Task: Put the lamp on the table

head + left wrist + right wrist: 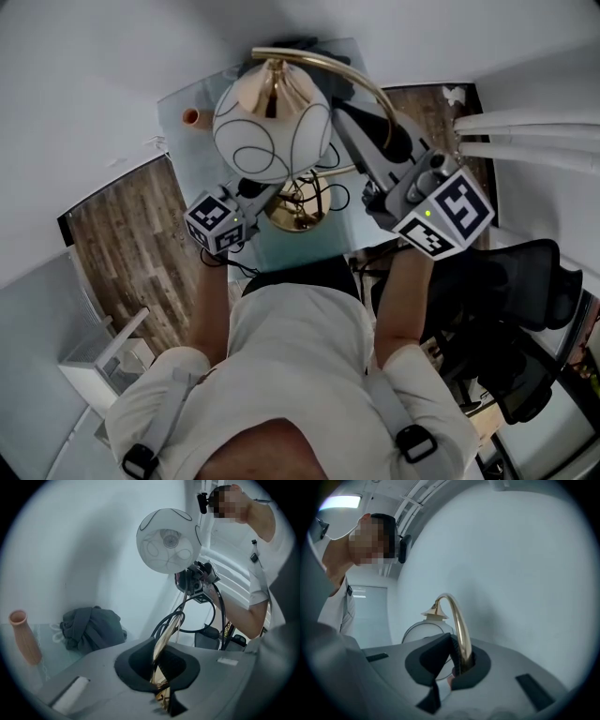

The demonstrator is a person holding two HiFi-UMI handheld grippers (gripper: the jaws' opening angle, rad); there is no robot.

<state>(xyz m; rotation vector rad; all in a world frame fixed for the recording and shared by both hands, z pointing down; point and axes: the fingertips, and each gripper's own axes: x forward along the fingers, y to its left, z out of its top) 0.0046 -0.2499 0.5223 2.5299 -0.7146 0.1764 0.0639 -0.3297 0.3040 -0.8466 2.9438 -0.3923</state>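
Observation:
The lamp has a white globe shade [272,127] with thin black lines, a curved brass arm [366,82] and a brass base [298,216]. I hold it over the glass table [187,98]. My left gripper [274,193] is shut on the brass stem [165,637] low down near the base, under the shade [166,541]. My right gripper [345,112] is shut on the arched brass arm [458,618], with the shade [423,632] just beyond it. The lamp's black cable [206,616] loops between both grippers. Whether the base touches the table is hidden.
On the table stand a small pink vase [26,637] at the left and a bundled dark cloth [91,627] near the wall. A black office chair [525,281] is at my right. A white box [103,361] sits on the floor at the lower left.

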